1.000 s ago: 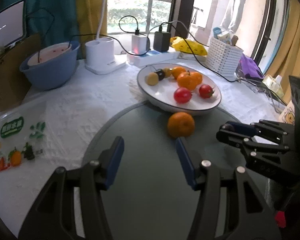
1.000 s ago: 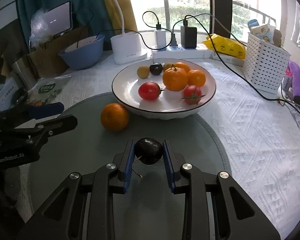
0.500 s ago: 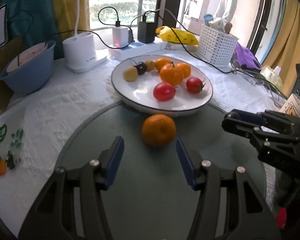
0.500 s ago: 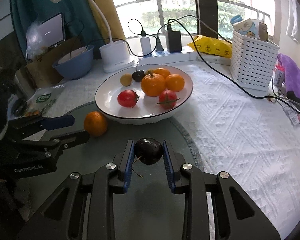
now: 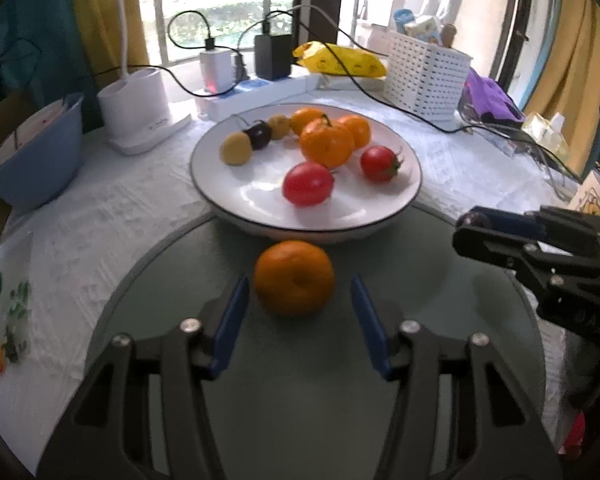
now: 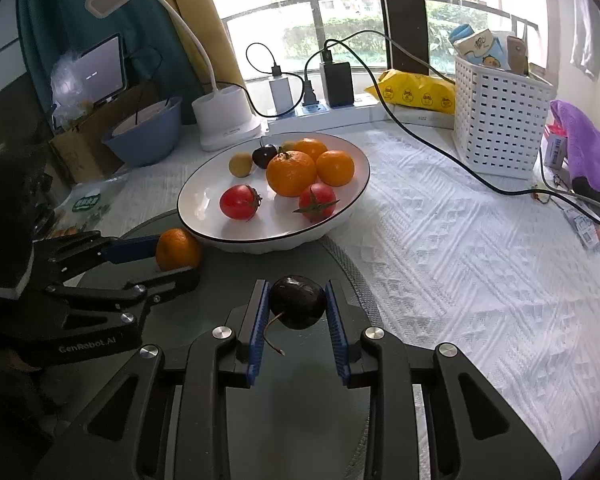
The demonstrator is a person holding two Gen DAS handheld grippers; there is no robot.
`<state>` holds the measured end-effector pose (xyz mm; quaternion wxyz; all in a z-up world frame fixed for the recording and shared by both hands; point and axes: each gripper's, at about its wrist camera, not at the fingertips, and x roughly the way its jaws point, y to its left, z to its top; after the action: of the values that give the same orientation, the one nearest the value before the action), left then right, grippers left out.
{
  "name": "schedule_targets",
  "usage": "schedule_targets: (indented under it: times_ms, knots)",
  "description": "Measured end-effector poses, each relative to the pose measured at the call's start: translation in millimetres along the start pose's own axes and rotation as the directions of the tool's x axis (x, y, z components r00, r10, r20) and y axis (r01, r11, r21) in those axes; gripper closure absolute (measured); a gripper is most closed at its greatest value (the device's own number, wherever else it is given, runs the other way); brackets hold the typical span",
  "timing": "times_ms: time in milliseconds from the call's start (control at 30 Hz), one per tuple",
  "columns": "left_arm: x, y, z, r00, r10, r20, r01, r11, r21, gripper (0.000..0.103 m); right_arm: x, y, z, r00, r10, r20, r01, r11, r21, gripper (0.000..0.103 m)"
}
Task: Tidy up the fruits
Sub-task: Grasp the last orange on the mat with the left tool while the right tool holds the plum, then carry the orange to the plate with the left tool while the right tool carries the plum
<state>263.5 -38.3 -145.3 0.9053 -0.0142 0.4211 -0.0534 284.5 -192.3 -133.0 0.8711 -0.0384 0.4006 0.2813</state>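
Nearest the right wrist camera, the right gripper is clamping a dark, glossy cherry between its ribbed blue pads, jaws as tight as a second ago, the thin curled stem hanging free below. It is holding the fruit over the smooth grey-green round mat, short of the plate.

Just beyond, the left gripper is closing its jaws around the loose orange. The fruit is sitting between the blue pads now, where a second ago it lay well ahead of them and off to one side; the pads are not yet pressing on its dimpled skin, with a gap showing on each side. That suggests the pick of this last stray fruit is about to land, leaving only two drops into the plate.

Behind the orange, almost touching it, the white plate with its thin dark rim is resting partly on the mat and partly on the embossed white tablecloth. It is already holding three more oranges, two shiny red tomatoes, a dark cherry and two small yellowish fruits.

Farther back, a perforated white basket and a blue bowl are standing near the window.
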Motion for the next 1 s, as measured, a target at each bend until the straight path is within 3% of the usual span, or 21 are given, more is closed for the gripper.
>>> schedule_targets:
  times_ms: [200, 1000]
  knots:
    - [-0.8, 2.5, 0.1, 1.0, -0.022, 0.008, 0.022, 1.0, -0.021, 0.063, -2.2, 1.8, 0.2, 1.0, 0.004, 0.008, -0.003, 1.0, -0.005, 0.073]
    - [-43.1, 11.5, 4.3, 0.995, -0.043, 0.087, 0.047, 0.998, -0.042, 0.063, -23.3, 18.3, 6.7, 0.999, 0.002, 0.051, 0.0, 0.999, -0.038, 0.073]
